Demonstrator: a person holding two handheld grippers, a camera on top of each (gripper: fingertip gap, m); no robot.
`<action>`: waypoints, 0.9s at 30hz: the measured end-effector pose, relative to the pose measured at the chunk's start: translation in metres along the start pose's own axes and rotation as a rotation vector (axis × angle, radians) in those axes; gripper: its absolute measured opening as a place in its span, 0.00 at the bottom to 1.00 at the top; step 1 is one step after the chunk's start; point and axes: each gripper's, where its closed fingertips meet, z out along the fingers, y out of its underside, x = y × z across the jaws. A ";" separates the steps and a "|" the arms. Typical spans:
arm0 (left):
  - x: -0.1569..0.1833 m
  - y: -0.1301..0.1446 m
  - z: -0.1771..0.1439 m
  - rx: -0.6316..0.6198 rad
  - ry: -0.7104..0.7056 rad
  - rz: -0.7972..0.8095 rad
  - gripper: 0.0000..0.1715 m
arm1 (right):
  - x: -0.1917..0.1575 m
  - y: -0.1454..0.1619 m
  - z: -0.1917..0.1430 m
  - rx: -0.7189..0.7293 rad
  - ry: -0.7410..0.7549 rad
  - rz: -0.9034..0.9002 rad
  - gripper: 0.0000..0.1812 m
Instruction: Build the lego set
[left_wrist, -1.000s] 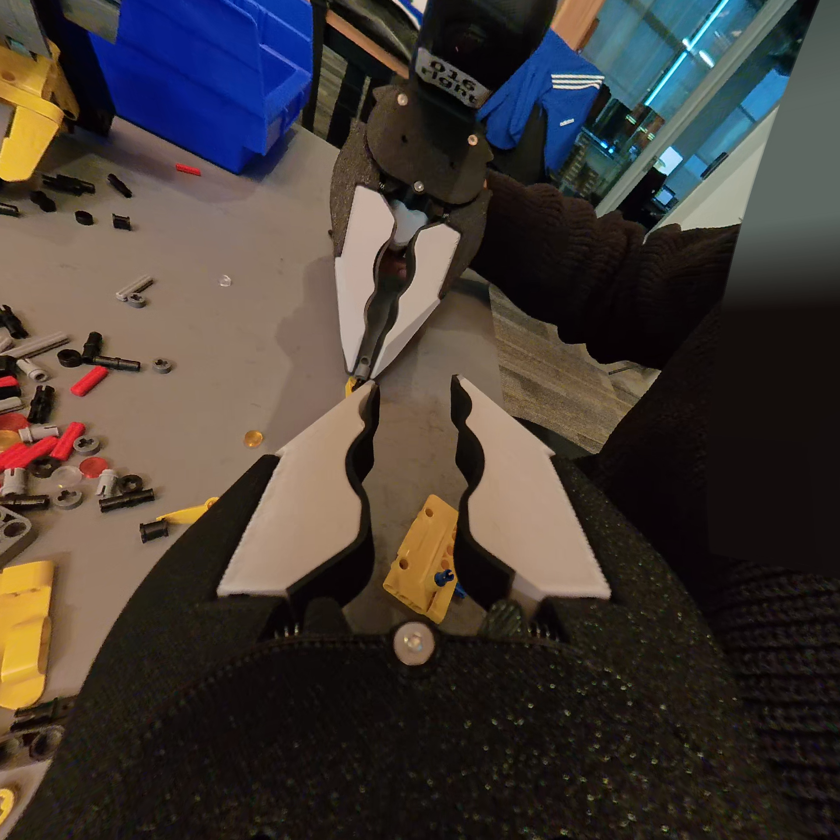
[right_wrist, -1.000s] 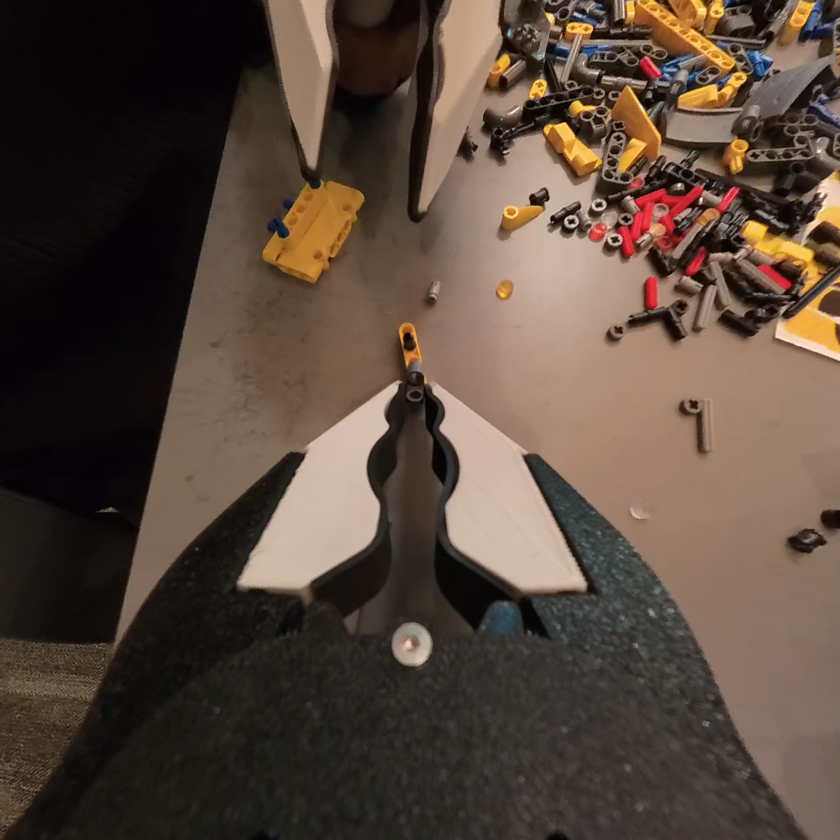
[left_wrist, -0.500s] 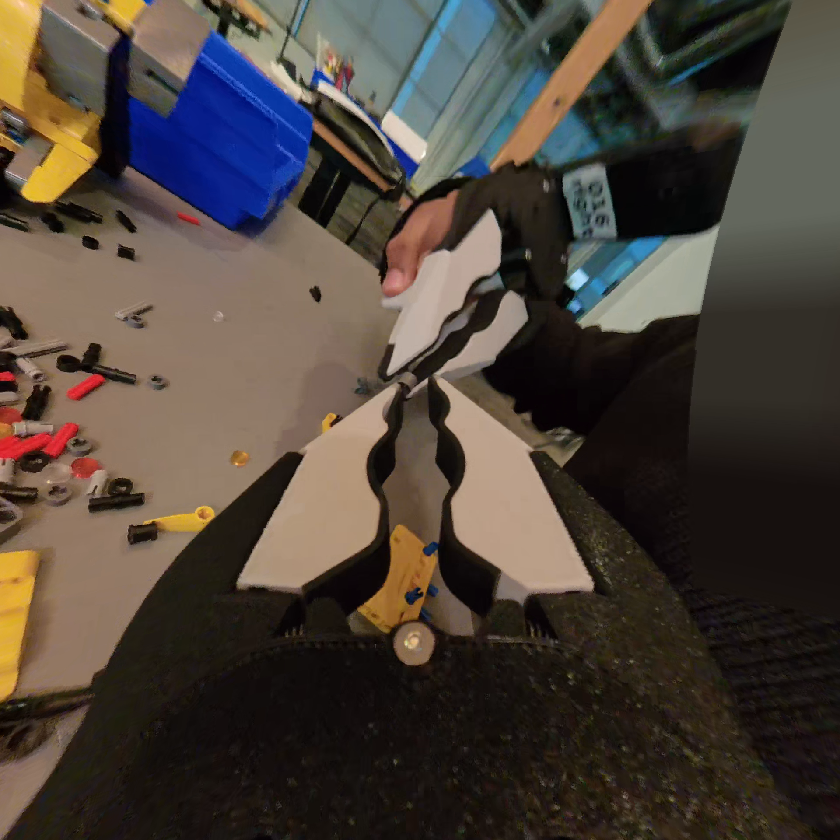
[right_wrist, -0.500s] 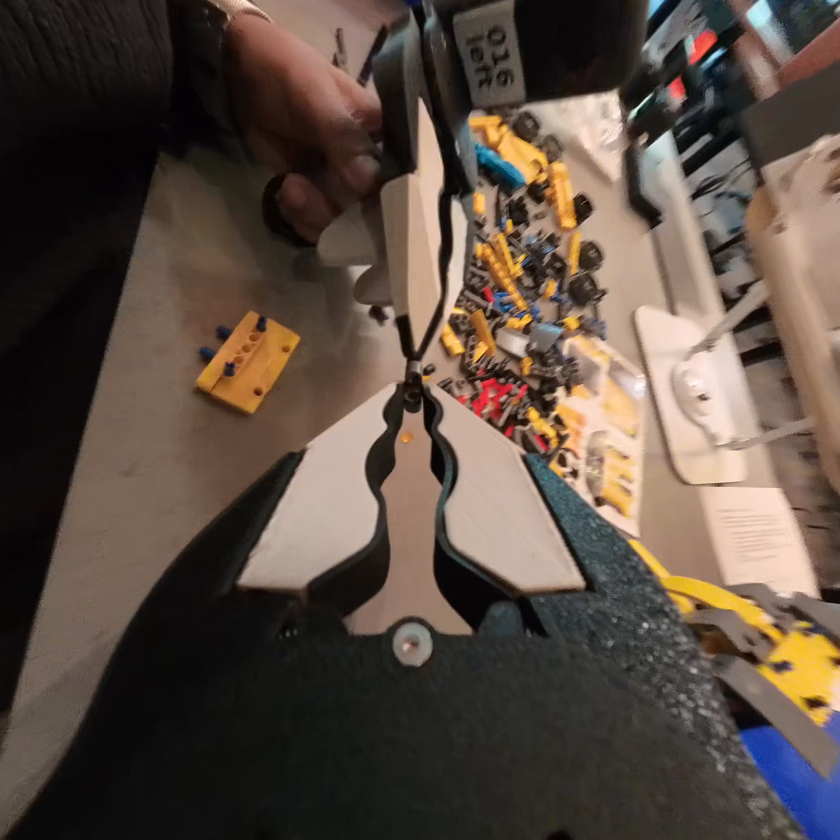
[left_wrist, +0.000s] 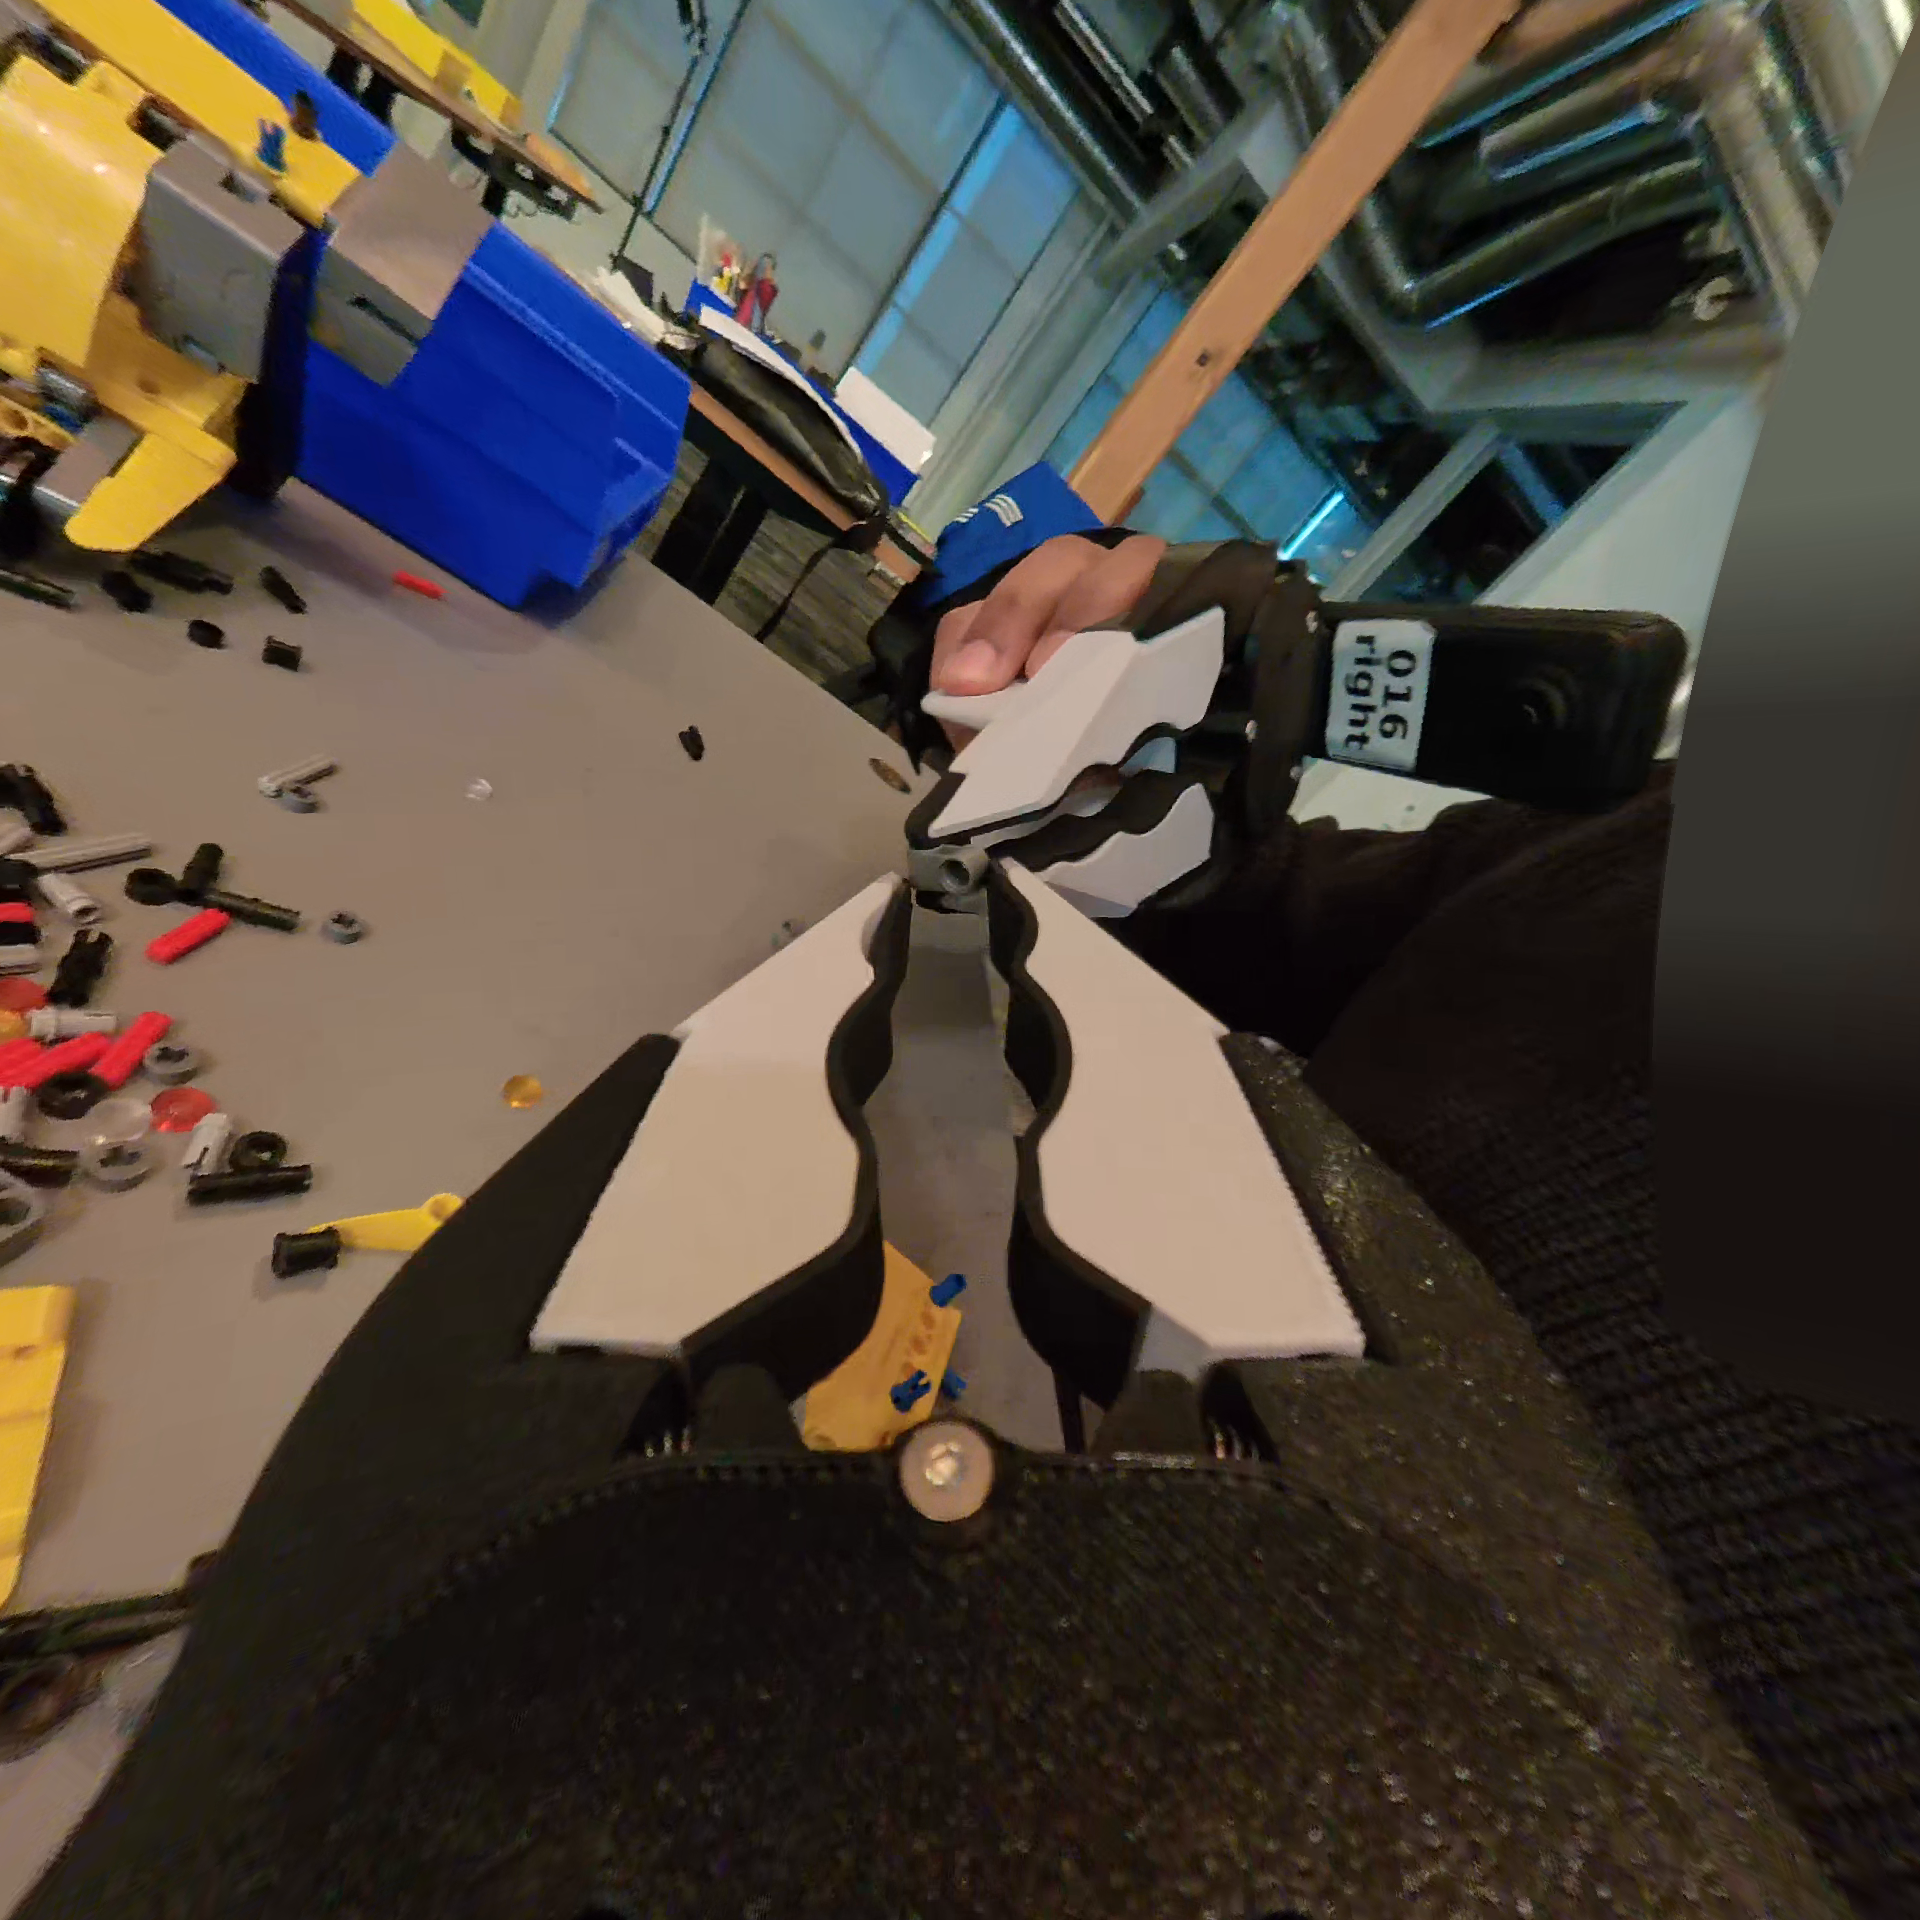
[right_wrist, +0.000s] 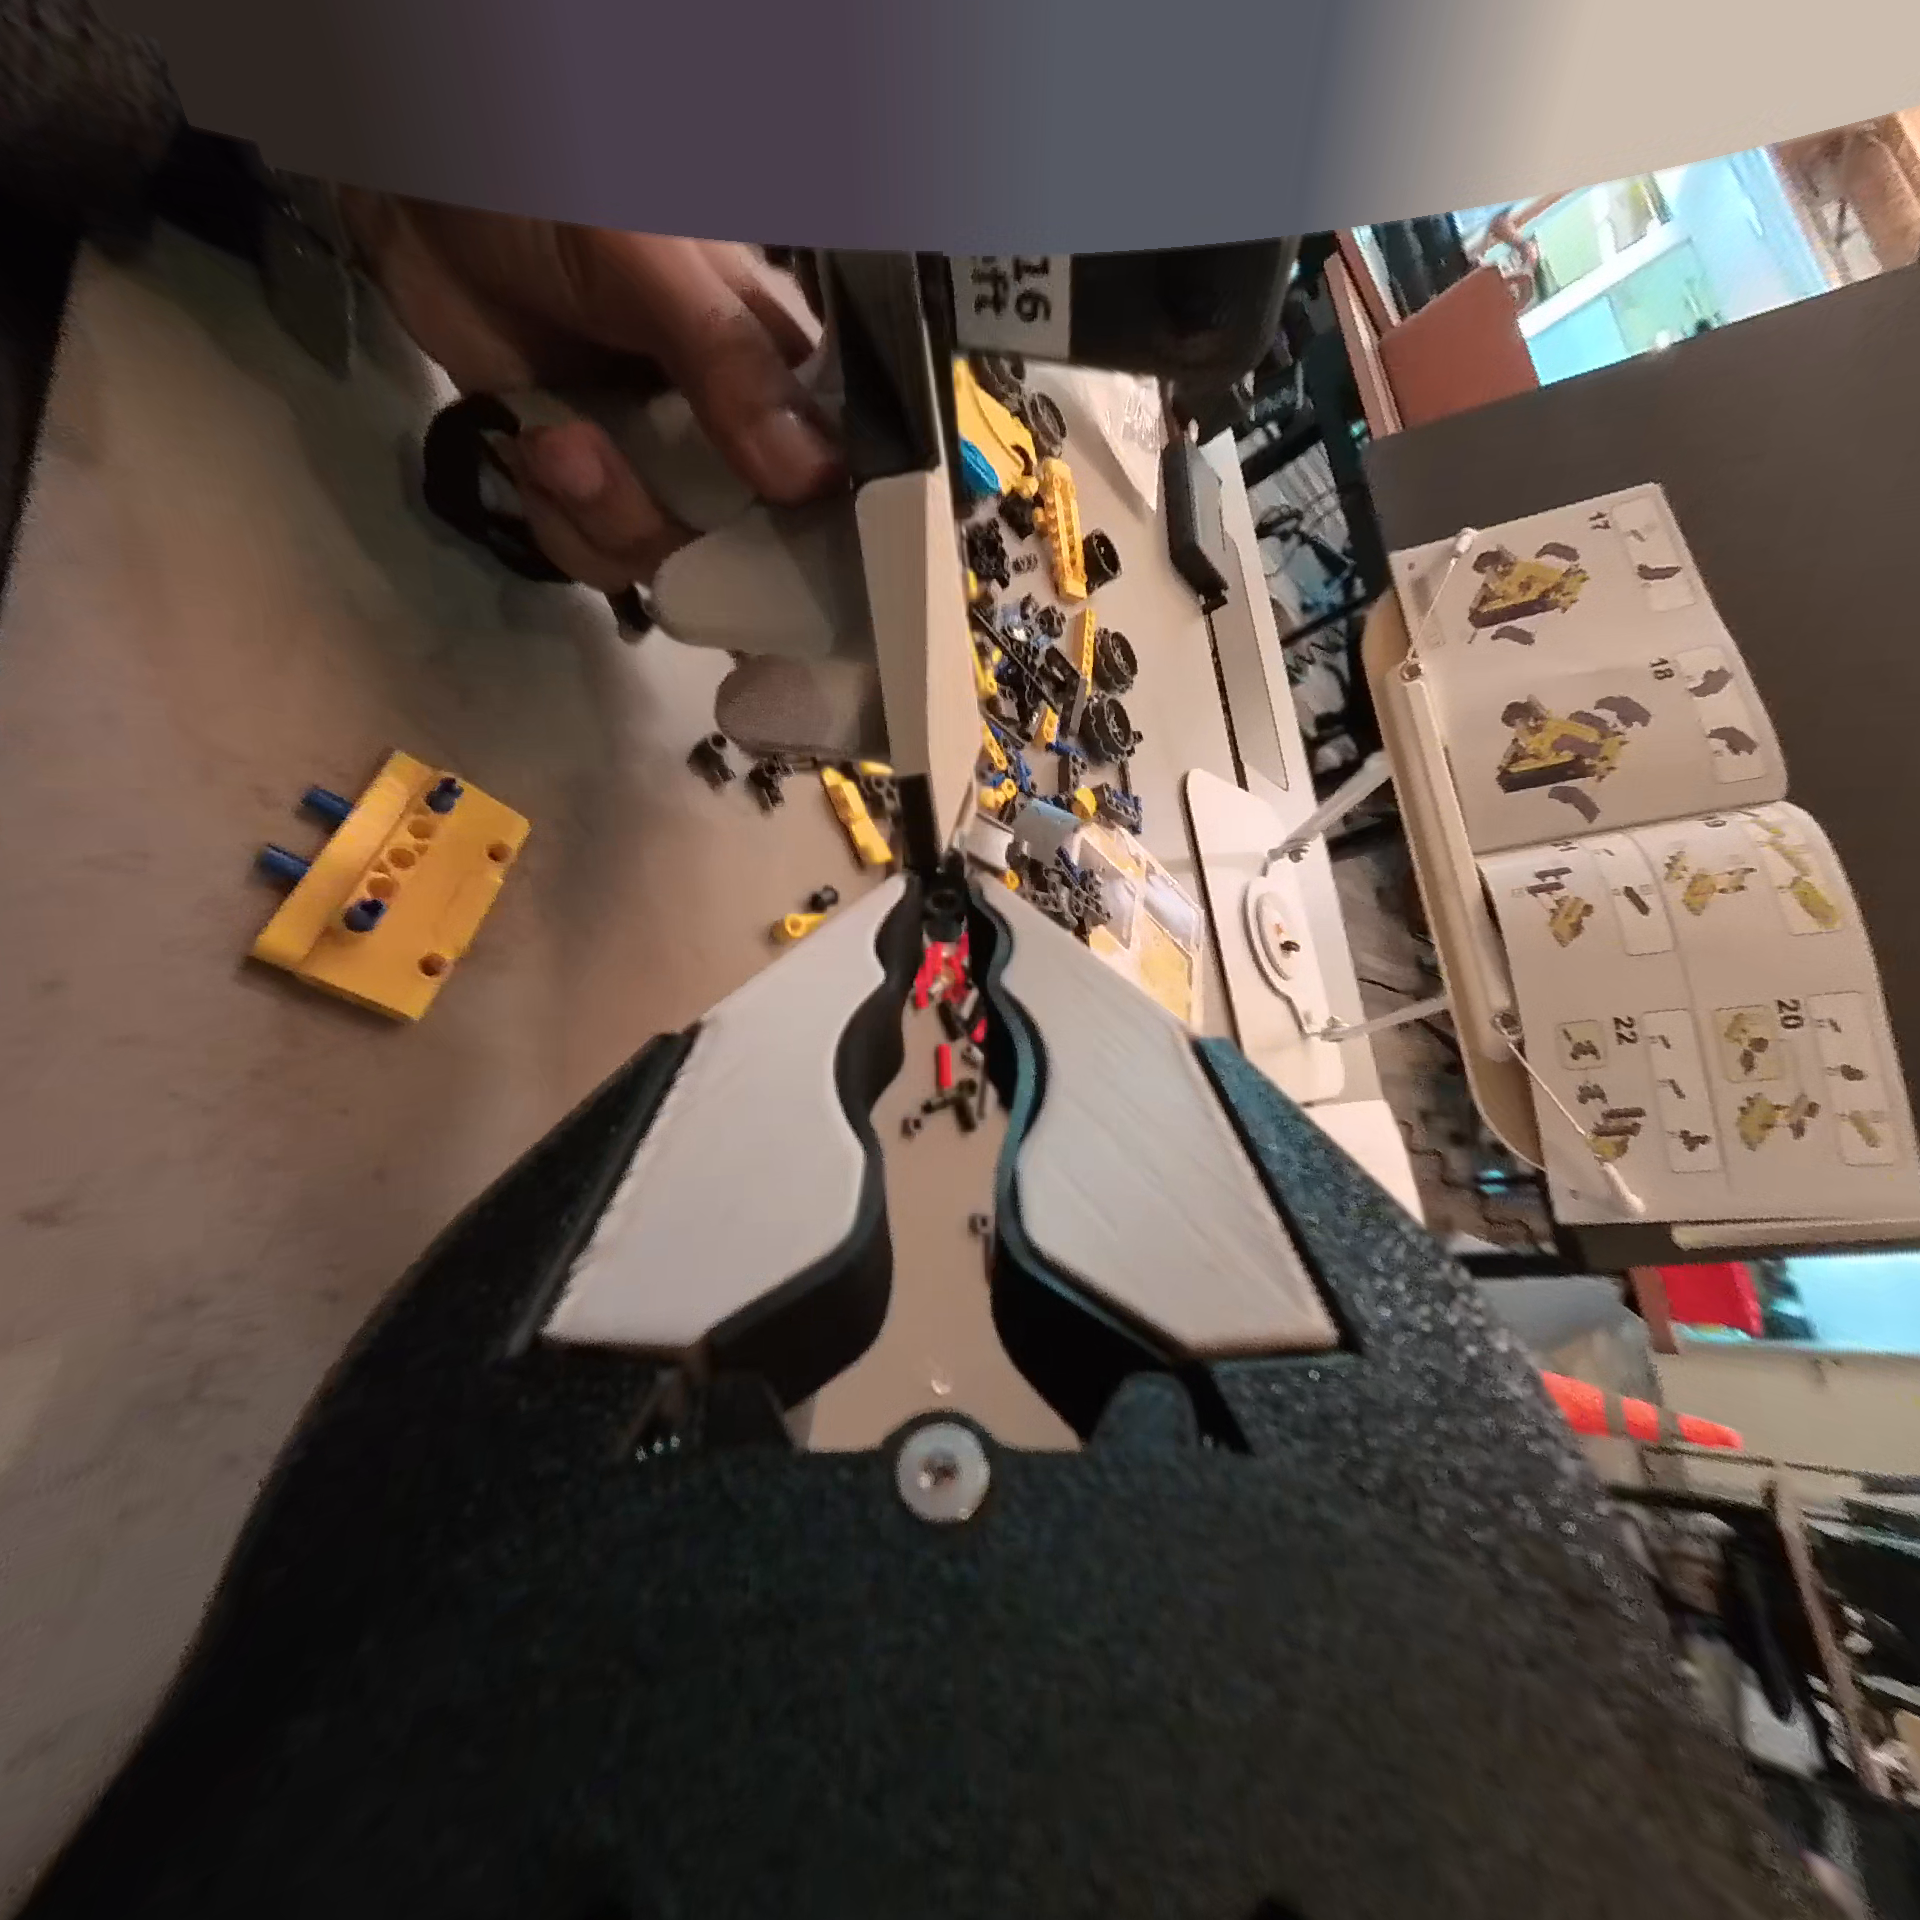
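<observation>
While lifted above the yellow plate with blue pins, met tip to tip with the left gripper and the right gripper, presumably to pass or join a small part in mid-air. Clamped a small grey connector in the right gripper's nearly closed fingers, up and away from the yellow plate. Kept the left fingers a narrow gap apart, tips flanking the connector's lower end; could not tell whether pressed onto it. Left the yellow plate flat on the grey table, pins sticking out, probably parked within reach.

Showed, from the left wrist view only, the connector's grey barrel and a blue bin far beyond the yellow plate. Showed, from the right wrist view only, the whole yellow plate, a pile of loose bricks past it, and an open instruction booklet farther off still; gave merely an edge-on look at the left gripper there.
</observation>
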 end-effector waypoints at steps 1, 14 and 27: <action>0.003 0.000 0.000 0.001 0.022 -0.010 0.07 | 0.000 -0.003 -0.002 0.026 -0.012 0.017 0.03; 0.030 -0.008 -0.004 0.054 0.302 -0.227 0.07 | 0.003 -0.027 -0.015 0.283 -0.051 0.196 0.05; 0.009 0.007 0.004 -0.031 0.106 -0.116 0.15 | -0.004 0.011 -0.014 0.018 -0.241 0.357 0.03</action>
